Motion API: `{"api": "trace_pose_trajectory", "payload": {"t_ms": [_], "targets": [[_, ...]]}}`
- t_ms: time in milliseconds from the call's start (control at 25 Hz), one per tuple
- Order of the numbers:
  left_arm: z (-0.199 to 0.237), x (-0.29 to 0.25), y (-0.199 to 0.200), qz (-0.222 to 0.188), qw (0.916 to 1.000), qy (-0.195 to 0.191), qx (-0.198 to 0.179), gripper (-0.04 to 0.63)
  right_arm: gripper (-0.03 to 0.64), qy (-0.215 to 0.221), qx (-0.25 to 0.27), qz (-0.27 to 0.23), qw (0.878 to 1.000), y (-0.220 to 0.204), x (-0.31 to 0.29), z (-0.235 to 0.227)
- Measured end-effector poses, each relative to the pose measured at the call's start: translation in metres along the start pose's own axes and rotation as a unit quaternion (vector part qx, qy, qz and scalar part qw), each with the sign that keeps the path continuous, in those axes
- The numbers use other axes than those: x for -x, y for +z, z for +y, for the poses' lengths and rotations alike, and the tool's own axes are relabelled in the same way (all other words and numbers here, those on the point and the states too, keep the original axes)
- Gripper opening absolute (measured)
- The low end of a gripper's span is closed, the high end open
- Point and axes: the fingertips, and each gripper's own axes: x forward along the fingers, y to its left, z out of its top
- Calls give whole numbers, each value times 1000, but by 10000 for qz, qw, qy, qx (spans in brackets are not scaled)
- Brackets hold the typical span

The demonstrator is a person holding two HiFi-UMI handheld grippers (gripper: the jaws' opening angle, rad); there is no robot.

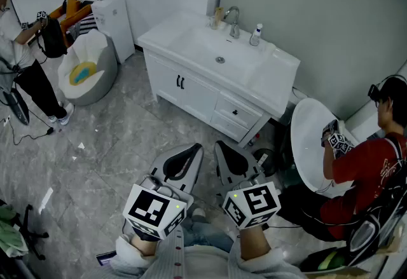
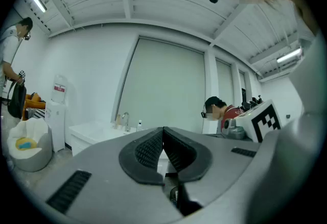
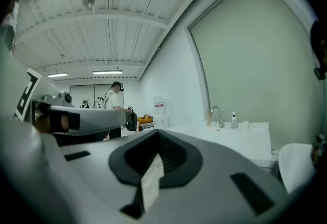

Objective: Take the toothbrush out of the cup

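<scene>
A tan cup (image 1: 218, 17) stands at the back of the white vanity top (image 1: 191, 39), just left of the faucet (image 1: 233, 21); it is too small to make out a toothbrush in it. The same cup (image 2: 118, 120) shows far off in the left gripper view, and the cup (image 3: 209, 116) is equally distant in the right gripper view. My left gripper (image 1: 193, 148) and right gripper (image 1: 220, 144) hang side by side over the floor, well short of the vanity. Each is shut with nothing held. The left gripper (image 2: 163, 130) has its pads touching. A pale strip lies along the right gripper (image 3: 157, 134) seam.
A pump bottle (image 1: 256, 35) stands right of the faucet. At the right a person in red (image 1: 365, 170) works at a white round basin (image 1: 311, 141). At the left are another person (image 1: 25, 61), a water dispenser (image 1: 113, 14) and a white tub (image 1: 86, 68).
</scene>
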Motion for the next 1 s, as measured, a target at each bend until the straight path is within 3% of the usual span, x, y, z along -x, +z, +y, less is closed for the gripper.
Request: {"api": "trace_pose_trajectory", "payload": {"t_ms": [1000], "targets": [[32,-15,-2,-131,9974,702,-25,17,9,624,-23,129,9980,-10,-38,-12]]}}
